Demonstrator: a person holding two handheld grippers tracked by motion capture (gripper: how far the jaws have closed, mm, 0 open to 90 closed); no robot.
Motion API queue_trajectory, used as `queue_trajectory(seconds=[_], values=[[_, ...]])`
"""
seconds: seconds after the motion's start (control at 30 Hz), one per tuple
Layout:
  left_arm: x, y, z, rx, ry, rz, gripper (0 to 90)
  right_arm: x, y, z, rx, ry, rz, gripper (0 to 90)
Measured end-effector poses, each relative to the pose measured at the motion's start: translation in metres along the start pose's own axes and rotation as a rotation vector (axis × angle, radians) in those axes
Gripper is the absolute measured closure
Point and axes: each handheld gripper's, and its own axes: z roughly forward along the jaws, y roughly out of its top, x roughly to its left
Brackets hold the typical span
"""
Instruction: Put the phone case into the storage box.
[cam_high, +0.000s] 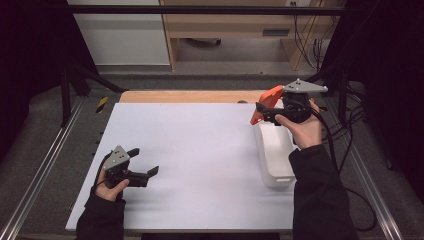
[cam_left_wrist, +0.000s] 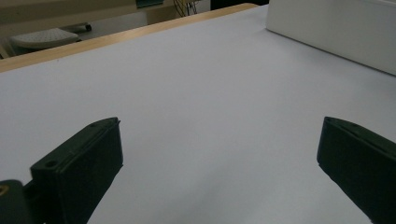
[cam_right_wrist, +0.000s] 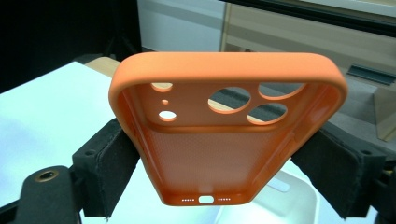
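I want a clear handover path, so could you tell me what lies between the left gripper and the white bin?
Only bare white tabletop separates the left gripper from the white bin, as the high view shows.

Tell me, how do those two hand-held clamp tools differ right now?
The right gripper is shut on an orange phone case, its fingers pressing the case's two long sides; the left gripper is open and holds nothing. The right one is raised above the white bin at the table's far right; the left one sits low over the white table near its front left. Both are black and each is held in one hand.
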Motion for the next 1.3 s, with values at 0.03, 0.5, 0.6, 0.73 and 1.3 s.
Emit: queue_trajectory(seconds=[0.03, 0.5, 0.6, 0.73, 1.3], values=[[0.0, 0.0, 0.0, 0.0, -0.001, 0.0, 0.0, -0.001, 0.001, 0.001, 0.0, -0.005, 0.0, 16.2], [0.0, -0.001, 0.002, 0.009, -0.006, 0.006, 0.0, -0.019, 0.003, 0.019, 0.013, -0.095, 0.038, 16.2], [0.0, -0.001, 0.002, 0.007, -0.008, 0.006, 0.0, -0.022, 0.002, 0.023, 0.01, -0.11, 0.052, 16.2], [0.0, -0.001, 0.002, 0.008, -0.009, 0.005, 0.0, -0.026, 0.001, 0.027, 0.014, -0.132, 0.064, 16.2], [0.0, -0.001, 0.003, 0.013, -0.013, 0.011, 0.0, -0.037, -0.017, 0.052, 0.083, -0.207, 0.113, 16.1]])
